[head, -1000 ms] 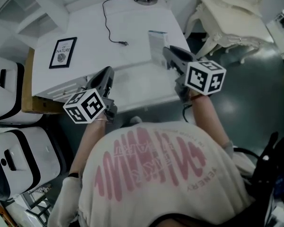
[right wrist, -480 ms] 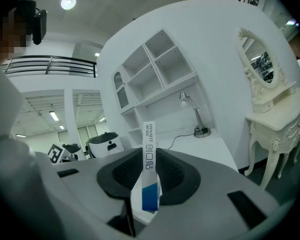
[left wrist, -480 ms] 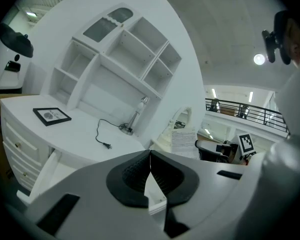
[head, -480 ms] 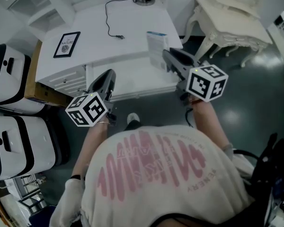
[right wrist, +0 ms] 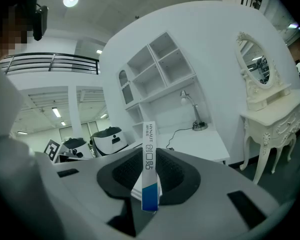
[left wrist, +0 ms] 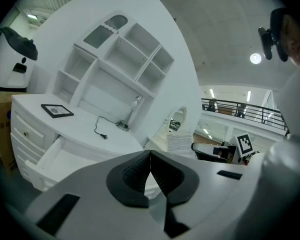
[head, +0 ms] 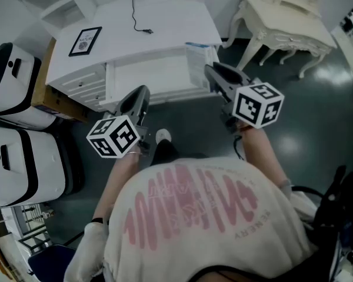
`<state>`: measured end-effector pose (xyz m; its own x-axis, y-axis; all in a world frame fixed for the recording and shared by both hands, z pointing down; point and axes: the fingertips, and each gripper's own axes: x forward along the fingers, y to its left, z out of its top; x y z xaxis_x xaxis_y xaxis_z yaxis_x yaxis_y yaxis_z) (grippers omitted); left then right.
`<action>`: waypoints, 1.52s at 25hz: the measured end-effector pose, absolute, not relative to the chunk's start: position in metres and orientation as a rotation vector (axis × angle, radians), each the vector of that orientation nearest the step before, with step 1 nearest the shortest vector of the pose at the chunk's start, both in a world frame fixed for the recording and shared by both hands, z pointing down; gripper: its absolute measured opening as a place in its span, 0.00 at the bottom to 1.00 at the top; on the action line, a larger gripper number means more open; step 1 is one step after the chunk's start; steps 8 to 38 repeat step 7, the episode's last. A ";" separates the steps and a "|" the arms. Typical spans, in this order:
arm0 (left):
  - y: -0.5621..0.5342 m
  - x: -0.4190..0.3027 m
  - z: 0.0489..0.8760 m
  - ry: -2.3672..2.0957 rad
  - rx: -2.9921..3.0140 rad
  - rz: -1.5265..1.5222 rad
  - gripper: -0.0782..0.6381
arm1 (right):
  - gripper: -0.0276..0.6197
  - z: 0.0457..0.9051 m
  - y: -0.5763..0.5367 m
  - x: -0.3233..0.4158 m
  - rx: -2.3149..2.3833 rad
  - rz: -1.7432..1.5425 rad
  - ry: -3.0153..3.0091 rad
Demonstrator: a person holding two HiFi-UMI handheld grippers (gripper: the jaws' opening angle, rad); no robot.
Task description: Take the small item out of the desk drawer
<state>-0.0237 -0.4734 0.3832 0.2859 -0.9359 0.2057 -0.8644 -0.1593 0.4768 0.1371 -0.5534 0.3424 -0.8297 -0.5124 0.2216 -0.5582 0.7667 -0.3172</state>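
Between right gripper (right wrist: 148, 170) jaws, slim box (right wrist: 150, 186); desk drawer (head: 147, 78) open

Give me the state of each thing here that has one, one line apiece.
desk drawer: pulled open.
small box: clamped in the right gripper, out of the drawer.
right gripper: shut on the small box.
left gripper: shut, empty.
power cable: plug end loose on the desk top.
picture frame: lying flat on the desk top.
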 end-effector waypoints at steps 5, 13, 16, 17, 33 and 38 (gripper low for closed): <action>-0.444 -0.008 0.391 -1.597 2.033 -0.182 0.15 | 0.19 0.347 -0.524 0.153 0.857 0.552 -2.816; -0.436 -0.002 0.392 -1.594 2.031 -0.185 0.15 | 0.19 0.346 -0.515 0.160 0.858 0.525 -2.809; -0.436 -0.002 0.392 -1.594 2.031 -0.185 0.15 | 0.19 0.346 -0.515 0.160 0.858 0.525 -2.809; -0.436 -0.002 0.392 -1.594 2.031 -0.185 0.15 | 0.19 0.346 -0.515 0.160 0.858 0.525 -2.809; -0.436 -0.002 0.392 -1.594 2.031 -0.185 0.15 | 0.19 0.346 -0.515 0.160 0.858 0.525 -2.809; -0.436 -0.002 0.392 -1.594 2.031 -0.185 0.15 | 0.19 0.346 -0.515 0.160 0.858 0.525 -2.809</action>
